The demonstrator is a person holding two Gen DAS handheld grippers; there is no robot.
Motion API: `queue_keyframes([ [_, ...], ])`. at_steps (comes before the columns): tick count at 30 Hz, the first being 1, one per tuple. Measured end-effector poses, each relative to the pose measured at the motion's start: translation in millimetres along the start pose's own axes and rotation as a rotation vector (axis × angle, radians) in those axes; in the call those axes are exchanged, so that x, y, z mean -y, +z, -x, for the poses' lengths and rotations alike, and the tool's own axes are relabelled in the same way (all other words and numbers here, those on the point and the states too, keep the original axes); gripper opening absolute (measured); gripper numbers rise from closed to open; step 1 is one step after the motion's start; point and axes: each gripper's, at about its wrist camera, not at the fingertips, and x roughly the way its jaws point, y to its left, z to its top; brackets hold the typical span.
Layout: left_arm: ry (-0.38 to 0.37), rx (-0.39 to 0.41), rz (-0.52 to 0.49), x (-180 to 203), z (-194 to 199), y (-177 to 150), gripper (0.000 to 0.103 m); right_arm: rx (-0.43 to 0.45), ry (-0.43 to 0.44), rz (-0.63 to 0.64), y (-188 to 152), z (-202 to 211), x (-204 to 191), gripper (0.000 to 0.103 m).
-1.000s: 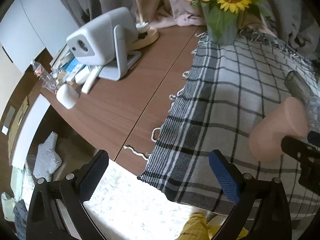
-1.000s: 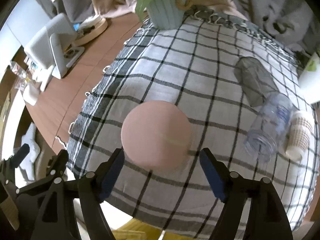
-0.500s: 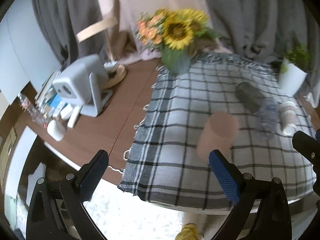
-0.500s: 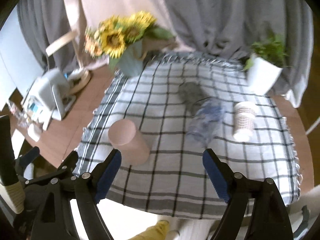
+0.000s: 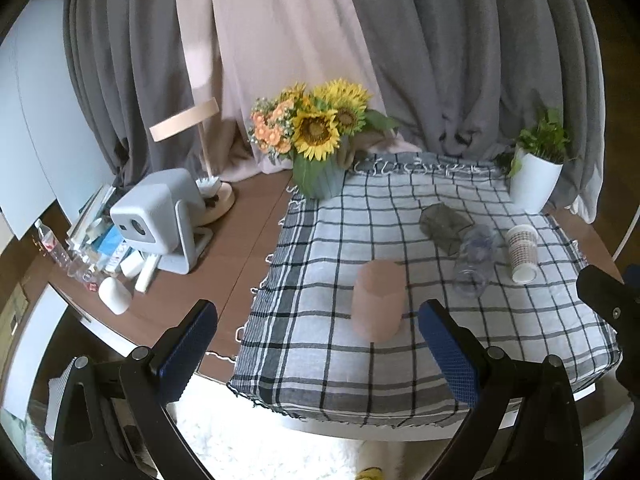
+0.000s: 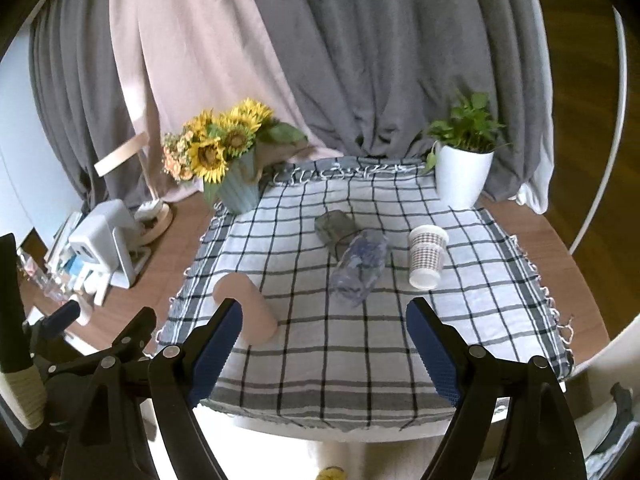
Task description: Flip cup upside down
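Observation:
A pink cup (image 5: 378, 300) stands upside down on the checked cloth (image 5: 400, 376), flat base up, near the cloth's front left. It also shows in the right wrist view (image 6: 248, 306), partly behind my left finger pad. My left gripper (image 5: 318, 354) is open and empty, held back from the table's front edge. My right gripper (image 6: 324, 350) is open and empty, also back from the edge and clear of the cup.
A clear plastic cup (image 6: 360, 266), a dark glass (image 6: 334, 226) and a patterned paper cup (image 6: 426, 258) lie mid-cloth. A sunflower vase (image 6: 236, 188) and a white plant pot (image 6: 460, 180) stand at the back. A projector (image 5: 158, 216) and clutter sit left.
Both grippers have pulled up and back from the table. The pink cup, close between the right fingers a second ago, now stands free on the cloth.

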Motion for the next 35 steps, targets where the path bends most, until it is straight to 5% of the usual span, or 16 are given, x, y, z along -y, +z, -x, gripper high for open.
queue_keyframes([
  [35, -0.011, 0.018, -0.004, -5.6, 7.3, -3.6, 0.103, 0.003, -0.012, 0.008, -4.6, 9.8, -2.1, 0.084],
])
